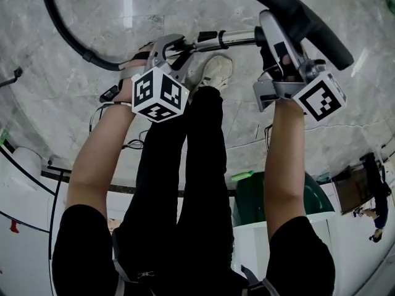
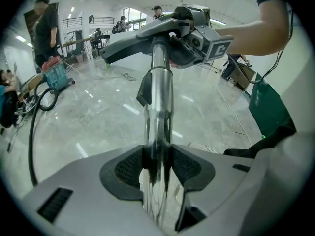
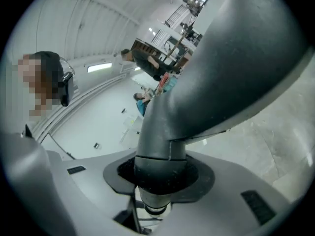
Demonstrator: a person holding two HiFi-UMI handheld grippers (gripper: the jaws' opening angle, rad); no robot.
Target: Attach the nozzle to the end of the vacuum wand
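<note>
The chrome vacuum wand [image 1: 234, 38] runs level between my two grippers. My left gripper [image 1: 176, 45] is shut on it, and in the left gripper view the wand [image 2: 158, 112] rises from between the pads of that gripper [image 2: 157, 166]. The dark grey nozzle [image 1: 296, 14] hangs at the wand's far end. My right gripper [image 1: 274, 48] is shut on its neck. In the right gripper view the nozzle [image 3: 236, 73] fills the upper right and its neck sits clamped in the right gripper [image 3: 158, 173]. The wand meets the nozzle [image 2: 147, 31]; how deep it sits is hidden.
A black hose [image 1: 62, 26] curves over the marble floor at the upper left. My shoe [image 1: 216, 73] stands below the wand. A green bin [image 1: 271, 199] and a white counter [image 1: 247, 245] are near my legs. A teal vacuum body [image 2: 56, 75] and people stand far off.
</note>
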